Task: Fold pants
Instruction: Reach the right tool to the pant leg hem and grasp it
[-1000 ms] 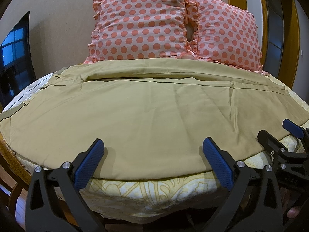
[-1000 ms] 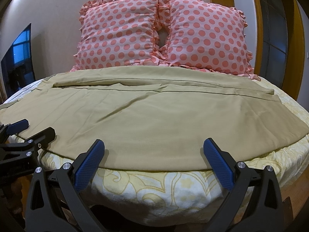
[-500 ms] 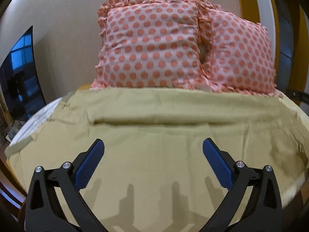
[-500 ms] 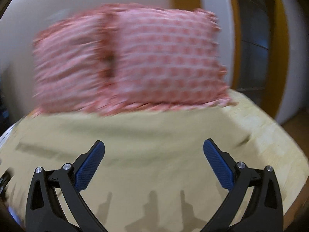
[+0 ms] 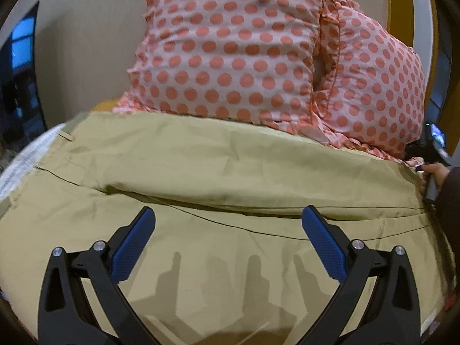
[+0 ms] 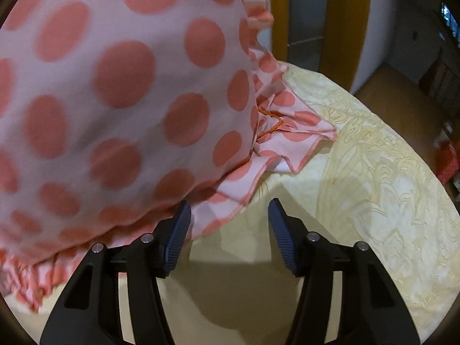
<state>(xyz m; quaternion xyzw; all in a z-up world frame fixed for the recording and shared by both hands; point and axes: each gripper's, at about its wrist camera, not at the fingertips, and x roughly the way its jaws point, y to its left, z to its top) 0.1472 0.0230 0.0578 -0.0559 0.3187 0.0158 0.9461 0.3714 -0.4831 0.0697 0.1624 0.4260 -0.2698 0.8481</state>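
Note:
Khaki pants (image 5: 218,172) lie spread flat across the bed, with a long seam running left to right. My left gripper (image 5: 228,221) is open and empty, low over the pants near that seam. My right gripper (image 6: 228,218) is open but partly narrowed, and empty, over the far right corner of the pants (image 6: 244,247) where they meet the pillow frill. In the left wrist view the right gripper and the hand holding it (image 5: 431,161) show at the far right edge of the pants.
Two pink polka-dot pillows (image 5: 230,51) stand against the wall behind the pants; one fills the right wrist view (image 6: 115,100). A yellow patterned bedspread (image 6: 373,172) lies beyond the pants. A dark screen (image 5: 17,86) is at left. Wooden floor (image 6: 388,83) lies past the bed.
Both grippers have moved forward over the bed toward the pillows. The right gripper has swung to the pants' far right corner and its jaws have narrowed.

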